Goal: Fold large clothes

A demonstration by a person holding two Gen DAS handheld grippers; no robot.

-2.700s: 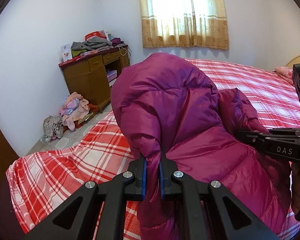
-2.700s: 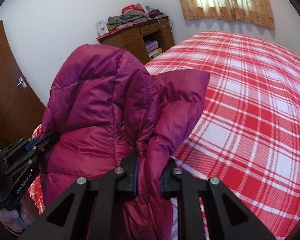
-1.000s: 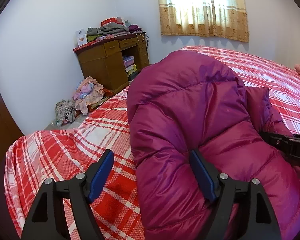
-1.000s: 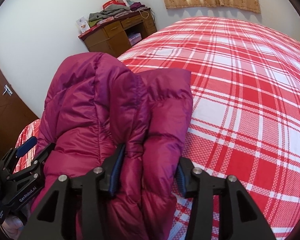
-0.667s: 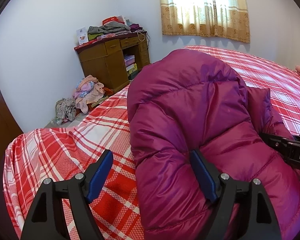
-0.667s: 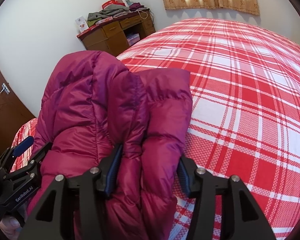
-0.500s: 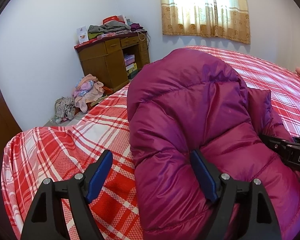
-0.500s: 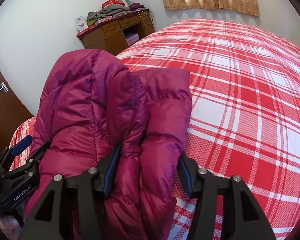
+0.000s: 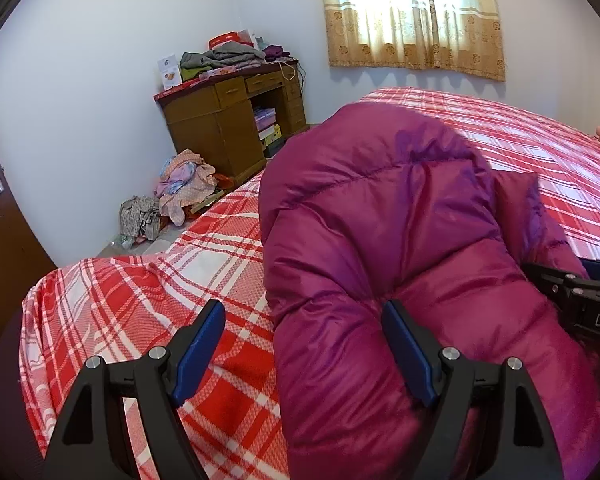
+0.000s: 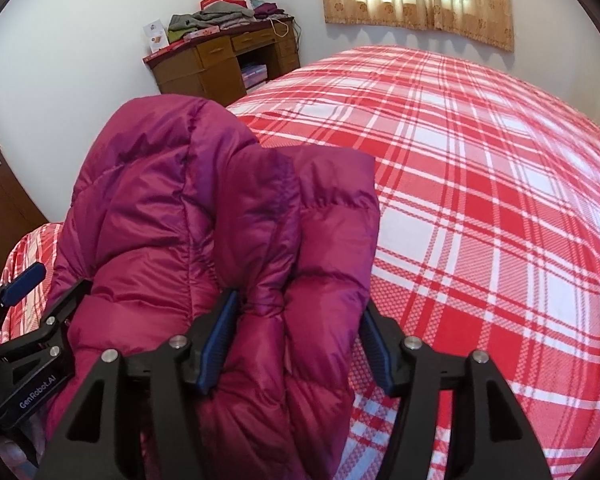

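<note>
Puffer jacket (image 9: 380, 240) runs off the bottom edge in both views, so its lower part and how it's folded underneath can't be seen; it also hides the bed sheet (image 9: 140, 304) beneath it. Right gripper (image 9: 580, 300) is cut by the right edge of the left wrist view, with only "DA" of its label readable. Boxes and stacked clothes on the desk (image 10: 220, 60) in the upper left are too small to identify.
</note>
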